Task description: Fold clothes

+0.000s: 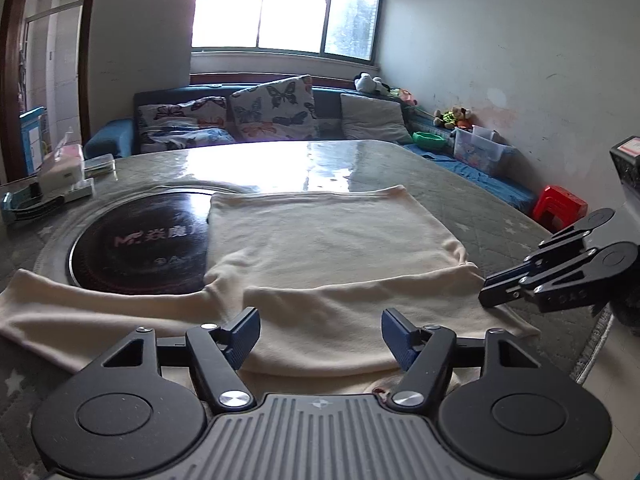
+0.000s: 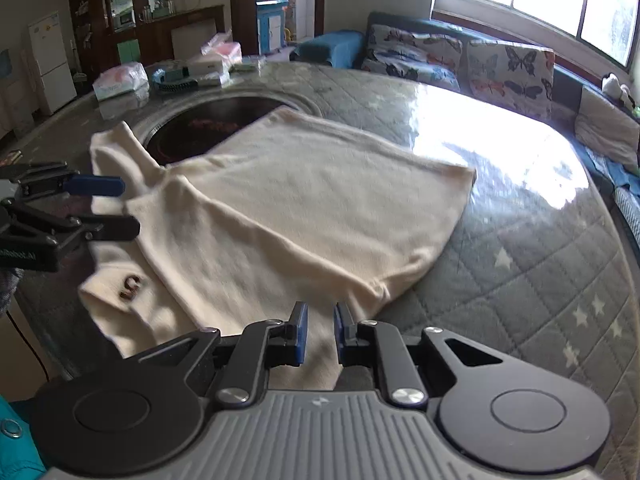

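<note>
A cream long-sleeved top [image 1: 328, 240] [image 2: 300, 200] lies flat on the round table, body spread away from me. One sleeve [image 1: 80, 308] stretches out left; another strip is folded across the near part. A brown letter S [image 2: 130, 286] shows near the collar. My left gripper [image 1: 320, 340] [image 2: 126, 206] hovers wide open over the near edge, nothing between its fingers. My right gripper [image 2: 320, 332] [image 1: 492, 294] sits at the top's right edge, a narrow gap between its pads with cream cloth showing in it, not pinched.
The table's grey quilted star cover [image 2: 520, 260] has a black round hob [image 1: 140, 248] partly under the top. Boxes and tissue packs [image 2: 120, 80] crowd the far left. A sofa with butterfly cushions [image 1: 272, 108] and a red stool [image 1: 560, 204] lie beyond.
</note>
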`<state>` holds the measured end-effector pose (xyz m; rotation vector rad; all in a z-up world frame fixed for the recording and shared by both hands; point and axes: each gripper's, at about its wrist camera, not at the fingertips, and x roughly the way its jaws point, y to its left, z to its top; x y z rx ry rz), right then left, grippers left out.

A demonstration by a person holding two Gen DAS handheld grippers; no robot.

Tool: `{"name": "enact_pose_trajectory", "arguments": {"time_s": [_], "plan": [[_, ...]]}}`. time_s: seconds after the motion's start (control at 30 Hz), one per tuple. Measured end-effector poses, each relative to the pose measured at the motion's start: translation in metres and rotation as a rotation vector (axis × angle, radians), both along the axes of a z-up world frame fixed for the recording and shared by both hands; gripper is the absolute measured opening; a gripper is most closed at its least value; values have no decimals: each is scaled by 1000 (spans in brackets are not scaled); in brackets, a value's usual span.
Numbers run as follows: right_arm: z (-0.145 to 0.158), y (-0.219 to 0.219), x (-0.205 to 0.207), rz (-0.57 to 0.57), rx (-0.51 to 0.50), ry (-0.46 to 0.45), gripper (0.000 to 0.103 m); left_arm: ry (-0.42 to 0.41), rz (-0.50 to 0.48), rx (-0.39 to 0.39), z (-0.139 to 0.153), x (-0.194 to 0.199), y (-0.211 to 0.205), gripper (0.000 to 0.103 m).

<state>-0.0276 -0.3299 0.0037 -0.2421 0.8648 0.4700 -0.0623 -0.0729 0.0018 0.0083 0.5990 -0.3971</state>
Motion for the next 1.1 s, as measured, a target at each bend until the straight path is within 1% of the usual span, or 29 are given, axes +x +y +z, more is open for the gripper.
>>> {"name": "enact_pose_trajectory", "arguments": {"time_s": [0.1, 0.13, 0.27, 0.33, 0.43, 0.5, 0.53, 0.57, 0.67, 0.83, 0.9, 0.97, 1.1], "plan": [[-8, -6, 2, -7, 2, 17, 13, 16, -10, 0, -2, 6, -4, 65], [-6, -8, 3, -8, 9, 16, 13, 21, -14, -2, -3, 8, -5, 62], [5, -7, 9, 1, 37, -20, 13, 36, -20, -11, -6, 19, -9, 61], [7, -5, 15, 6, 56, -30, 13, 52, -15, -33, -9, 27, -9, 61], [-1, -3, 25, -5, 63, -18, 13, 88, 14, -64, -15, 41, -7, 59], [-7, -4, 30, -11, 68, -9, 13, 97, 47, -62, -18, 47, -4, 59], [-8, -4, 31, -12, 71, -6, 13, 102, 52, -67, -20, 49, -1, 55], [-7, -5, 31, -12, 73, -4, 13, 106, 57, -73, -22, 51, 1, 55], [-5, -5, 31, -9, 64, -7, 13, 100, 59, -90, -20, 49, 8, 55], [2, 1, 30, 3, 60, -25, 13, 90, 90, -111, -17, 45, 19, 55], [4, 9, 29, 24, 59, -32, 13, 76, 110, -103, -14, 41, 26, 55], [5, 19, 27, 61, 61, -29, 13, 68, 151, -102, -11, 39, 38, 55], [3, 50, 21, 172, 47, -23, 13, 59, 275, -93, -5, 37, 71, 55]]}}
